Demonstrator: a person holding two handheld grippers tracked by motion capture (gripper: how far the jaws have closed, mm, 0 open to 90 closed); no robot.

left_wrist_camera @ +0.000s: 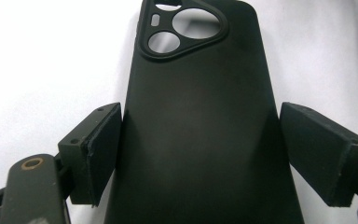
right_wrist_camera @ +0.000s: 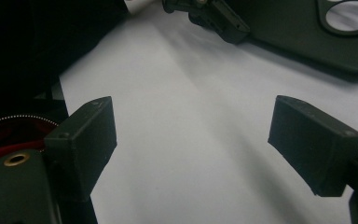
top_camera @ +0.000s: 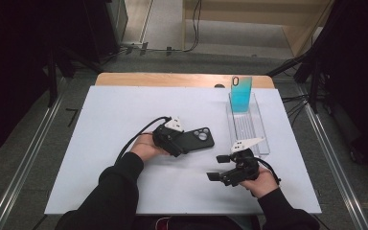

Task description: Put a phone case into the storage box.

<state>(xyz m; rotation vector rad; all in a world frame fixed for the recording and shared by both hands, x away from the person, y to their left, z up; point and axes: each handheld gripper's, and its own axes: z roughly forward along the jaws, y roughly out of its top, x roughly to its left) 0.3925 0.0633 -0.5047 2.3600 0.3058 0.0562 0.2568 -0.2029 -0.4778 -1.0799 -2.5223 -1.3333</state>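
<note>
Black phone case (top_camera: 197, 140) flat on white surface (top_camera: 100, 143), near middle, camera cut-outs toward far right end. Left gripper (top_camera: 177, 143) at case's near-left end, held level in left hand (top_camera: 146, 147).

In left gripper view: case (left_wrist_camera: 200, 135) lying between the two pads, back side up, triangular camera opening at top of frame. Left pad (left_wrist_camera: 100, 149) against or just beside case edge; right pad (left_wrist_camera: 319, 149) just beside other edge, thin strip of white seemingly visible between pad and case. Jaws wide, spanning case width; firm clamping cannot be told. Case resting on surface, not lifted.

Right gripper (top_camera: 220, 167) near front right of surface, held in right hand (top_camera: 261, 184), well apart from case. In right gripper view: pads (right_wrist_camera: 91, 135) wide apart, bare white surface (right_wrist_camera: 191, 140) between them, nothing held. Case corner (right_wrist_camera: 335, 32) and part of left gripper (right_wrist_camera: 214, 16) visible at top of that view.

Clear tray (top_camera: 261, 129) at right side of surface, beyond right gripper. Teal phone case (top_camera: 241, 94) standing upright at tray's far end.
</note>
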